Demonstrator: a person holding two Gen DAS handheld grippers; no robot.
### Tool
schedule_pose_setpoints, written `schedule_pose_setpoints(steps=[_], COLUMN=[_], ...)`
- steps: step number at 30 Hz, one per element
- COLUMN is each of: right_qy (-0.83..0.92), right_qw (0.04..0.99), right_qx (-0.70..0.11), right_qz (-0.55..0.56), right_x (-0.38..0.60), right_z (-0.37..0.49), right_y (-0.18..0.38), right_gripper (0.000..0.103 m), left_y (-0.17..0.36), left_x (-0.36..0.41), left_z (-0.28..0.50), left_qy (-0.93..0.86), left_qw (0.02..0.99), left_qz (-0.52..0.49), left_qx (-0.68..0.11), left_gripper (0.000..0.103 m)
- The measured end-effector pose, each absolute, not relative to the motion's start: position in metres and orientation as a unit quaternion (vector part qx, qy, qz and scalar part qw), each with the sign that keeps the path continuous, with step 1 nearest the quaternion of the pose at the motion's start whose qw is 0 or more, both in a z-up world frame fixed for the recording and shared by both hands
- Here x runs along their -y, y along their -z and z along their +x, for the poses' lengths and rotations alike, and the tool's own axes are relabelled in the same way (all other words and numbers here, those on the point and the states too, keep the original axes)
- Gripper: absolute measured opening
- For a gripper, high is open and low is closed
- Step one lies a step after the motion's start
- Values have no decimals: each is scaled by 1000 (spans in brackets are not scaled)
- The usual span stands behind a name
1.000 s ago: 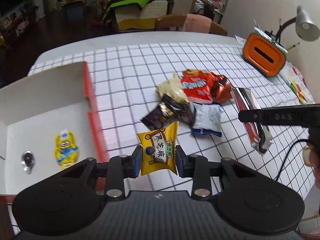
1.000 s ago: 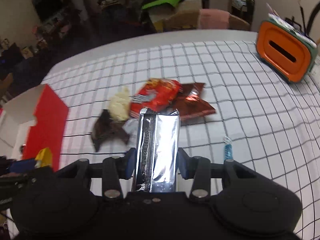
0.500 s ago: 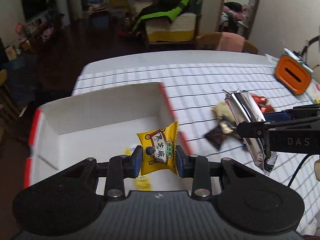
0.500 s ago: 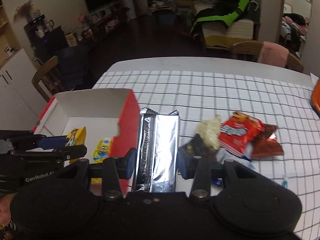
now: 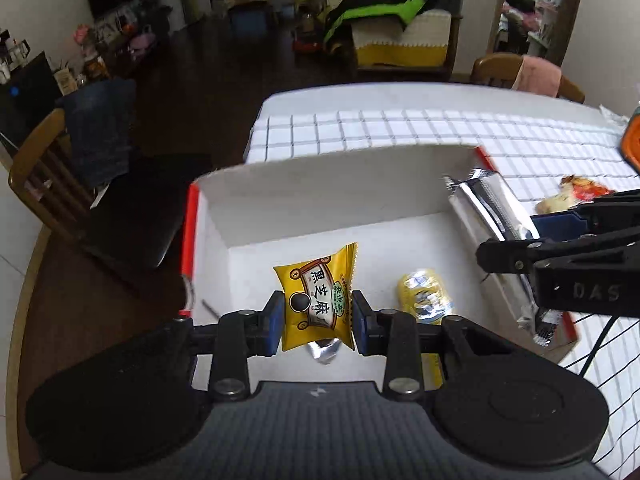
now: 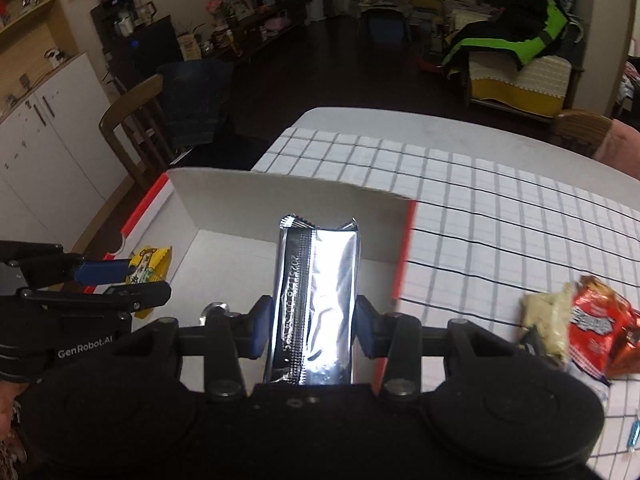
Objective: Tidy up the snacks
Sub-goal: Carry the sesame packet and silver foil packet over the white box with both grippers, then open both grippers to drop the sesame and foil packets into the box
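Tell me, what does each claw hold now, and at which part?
The left claw grips the yellow snack packet by its lower sides. The right claw grips the silver packet across its lower half.

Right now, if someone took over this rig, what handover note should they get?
Left gripper: shut on the yellow sesame packet, held over the white box.
Right gripper: shut on the silver packet, also over the box.
Done: a yellow snack and a small foil piece lie in the box.
Left: release both packets, then fetch the red bag and pale snack on the checked cloth.
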State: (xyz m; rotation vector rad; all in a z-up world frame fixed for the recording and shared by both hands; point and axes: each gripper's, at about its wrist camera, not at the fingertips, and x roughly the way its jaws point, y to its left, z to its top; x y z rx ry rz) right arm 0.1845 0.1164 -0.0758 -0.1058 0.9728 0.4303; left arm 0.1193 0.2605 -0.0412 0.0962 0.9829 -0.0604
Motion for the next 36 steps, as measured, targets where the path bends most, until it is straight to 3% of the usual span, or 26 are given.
schedule_pose_setpoints(steps=[11, 25, 30, 34, 36], right_qy=[-216, -215, -225, -232, -234], right_qw=[828, 832, 838, 849, 855], right_qx=[-511, -507, -492, -472, -462], right_qz=[-87, -70, -62, -44, -37], right_x=[-149, -144, -138, -130, -125], right_z=[195, 183, 174, 163, 158], right_y=[127, 126, 111, 92, 82], right_gripper=[42, 43, 47, 61, 63], left_y=[70, 79, 70, 55, 47], left_x=[-262, -258, -260, -262, -262], left_z=[128, 125, 119, 113, 109], left_qy=[43, 54, 59, 65, 69], left_qw=[861, 853, 862, 873, 880], left_qz=[87, 97, 85, 73, 68], left_qx=[-499, -510, -496, -477, -465], left_gripper=[34, 34, 36, 41, 45])
